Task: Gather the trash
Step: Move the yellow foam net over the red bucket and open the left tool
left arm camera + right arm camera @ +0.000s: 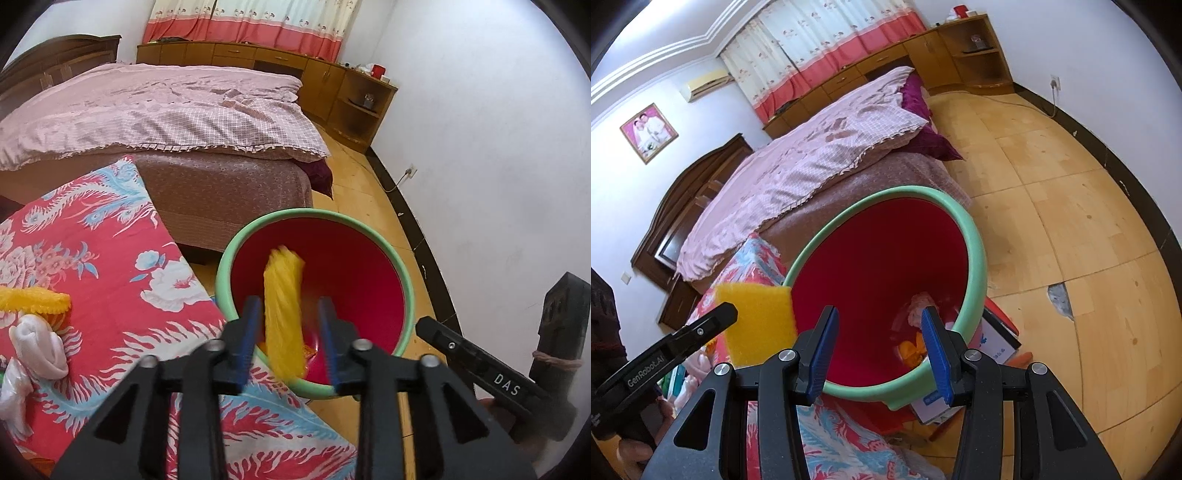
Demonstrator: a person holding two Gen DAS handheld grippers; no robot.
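A yellow scouring pad (pixel 282 306), blurred, hangs upright between the fingers of my left gripper (pixel 289 301), over the red bin with a green rim (pixel 221 269). The jaws stand apart and a gap shows on the pad's right side, so the pads do not press it. In the right wrist view the same pad (pixel 757 325) sits at the bin's left rim (pixel 975 251), beside a left finger (pixel 713 321). My right gripper (pixel 880 310) is open with nothing in it, above the bin's mouth. Orange (pixel 912 349) and pale scraps lie at the bin's bottom.
On the red floral cloth (pixel 92 258) at left lie a second yellow pad (pixel 37 301) and a crumpled white bag (pixel 37 347). A bed (pixel 147 110) stands behind the bin. A cardboard box (pixel 997 339) lies by the bin's base, with wooden floor (pixel 1071 221) to the right.
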